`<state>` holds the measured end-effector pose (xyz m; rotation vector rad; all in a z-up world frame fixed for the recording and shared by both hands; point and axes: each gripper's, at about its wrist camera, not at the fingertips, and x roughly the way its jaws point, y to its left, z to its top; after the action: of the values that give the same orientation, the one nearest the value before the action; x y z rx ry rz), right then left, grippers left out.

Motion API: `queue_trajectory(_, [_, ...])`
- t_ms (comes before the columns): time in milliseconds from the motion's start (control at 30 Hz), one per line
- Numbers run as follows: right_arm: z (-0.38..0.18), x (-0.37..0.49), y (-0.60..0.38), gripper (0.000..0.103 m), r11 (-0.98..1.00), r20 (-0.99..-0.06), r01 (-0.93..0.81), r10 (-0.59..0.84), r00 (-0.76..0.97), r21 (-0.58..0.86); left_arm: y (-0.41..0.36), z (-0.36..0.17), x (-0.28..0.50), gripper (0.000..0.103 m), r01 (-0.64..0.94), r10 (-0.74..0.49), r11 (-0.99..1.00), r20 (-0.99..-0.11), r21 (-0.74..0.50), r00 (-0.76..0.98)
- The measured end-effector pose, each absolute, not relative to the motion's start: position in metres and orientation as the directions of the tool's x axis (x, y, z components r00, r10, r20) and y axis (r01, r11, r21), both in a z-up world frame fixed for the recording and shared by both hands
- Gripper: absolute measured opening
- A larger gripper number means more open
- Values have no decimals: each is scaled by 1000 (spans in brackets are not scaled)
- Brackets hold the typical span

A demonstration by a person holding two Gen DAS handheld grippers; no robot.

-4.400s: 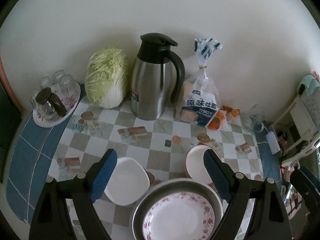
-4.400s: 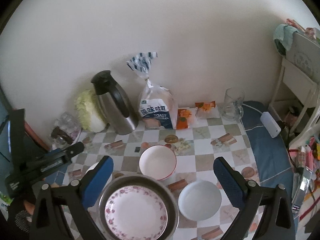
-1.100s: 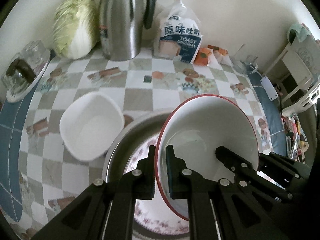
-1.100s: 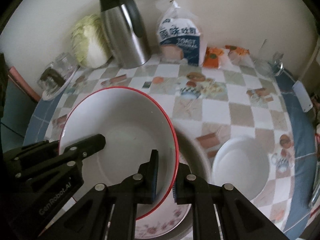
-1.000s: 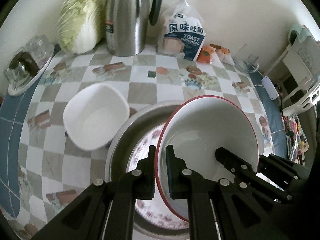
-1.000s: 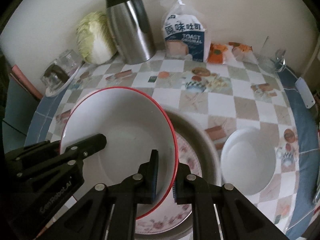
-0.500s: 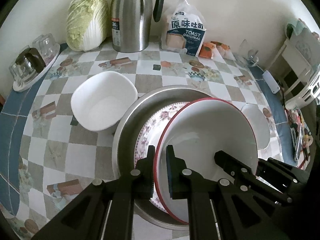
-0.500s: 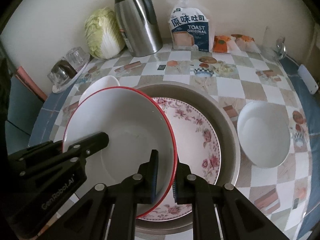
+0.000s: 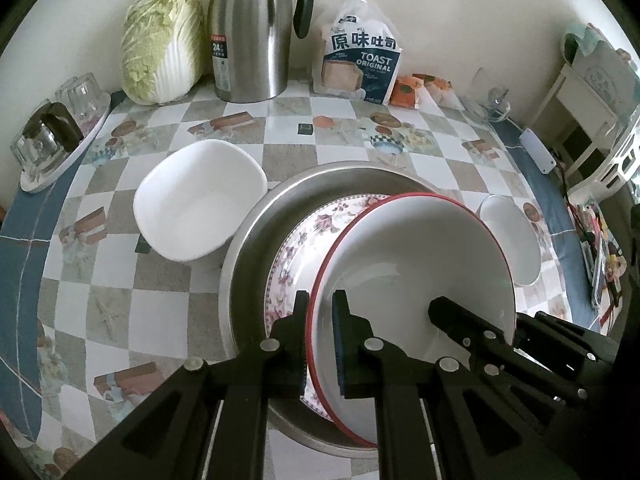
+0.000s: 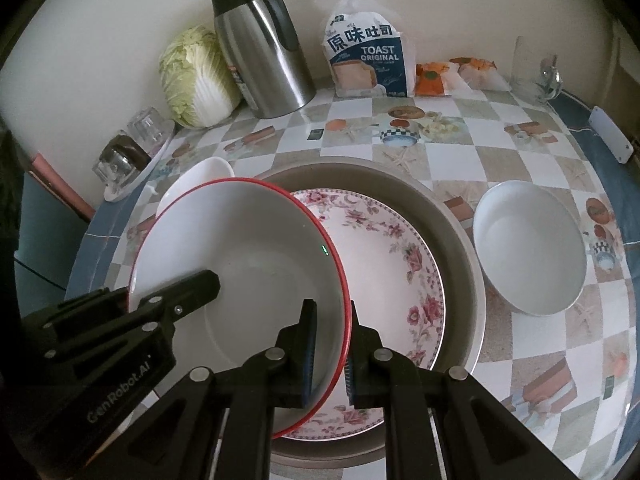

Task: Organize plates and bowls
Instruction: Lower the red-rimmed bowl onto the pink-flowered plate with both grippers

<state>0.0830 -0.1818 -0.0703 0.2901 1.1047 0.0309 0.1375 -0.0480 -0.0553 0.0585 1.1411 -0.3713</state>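
Observation:
Both grippers hold one red-rimmed white bowl (image 9: pixel 420 256) (image 10: pixel 240 256) just above a floral plate (image 9: pixel 304 236) (image 10: pixel 384 240) that lies in a wide steel basin (image 9: pixel 248 248) (image 10: pixel 452 224). My left gripper (image 9: pixel 320 308) is shut on the bowl's left rim. On the opposite rim my right gripper (image 10: pixel 330 316) is shut too. A square white bowl (image 9: pixel 196 208) (image 10: pixel 208 172) rests left of the basin. To the basin's right sits a round white bowl (image 10: pixel 528 248) (image 9: pixel 512 240).
Along the back wall stand a cabbage (image 9: pixel 160 40), a steel jug (image 9: pixel 256 32), a toast bag (image 9: pixel 360 60) and orange packets (image 10: pixel 432 72). A tray of upturned glasses (image 9: pixel 52 140) lies at the left edge, a clear glass (image 10: pixel 532 68) at back right.
Both grippers, earlier open over the table, now grip the red-rimmed bowl. Over the last second they carried it across and down over the floral plate in the basin.

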Motion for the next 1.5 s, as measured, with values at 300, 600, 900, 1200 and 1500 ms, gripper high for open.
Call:
queue_trajectory(300, [-77,85,-183,13,959,-882,127,175,438,253,-48,-64,140,10,306,-258,940,-904,-153,341])
queue_trajectory(600, [-85,88,-187,13,952,-887,143,190,420,272,-53,-74,145,10,299,-256,941,-913,-160,318])
queue_trajectory(900, [-97,92,-193,13,946,-896,165,194,399,278,-59,-83,149,10,297,-248,942,-921,-156,300])
queue_trajectory(1200, [-100,95,-193,13,944,-897,170,199,393,284,-60,-85,153,10,292,-241,944,-923,-152,300])
queue_trajectory(1500, [-100,97,-195,14,940,-893,184,195,405,288,-60,-86,156,10,279,-247,946,-922,-163,299])
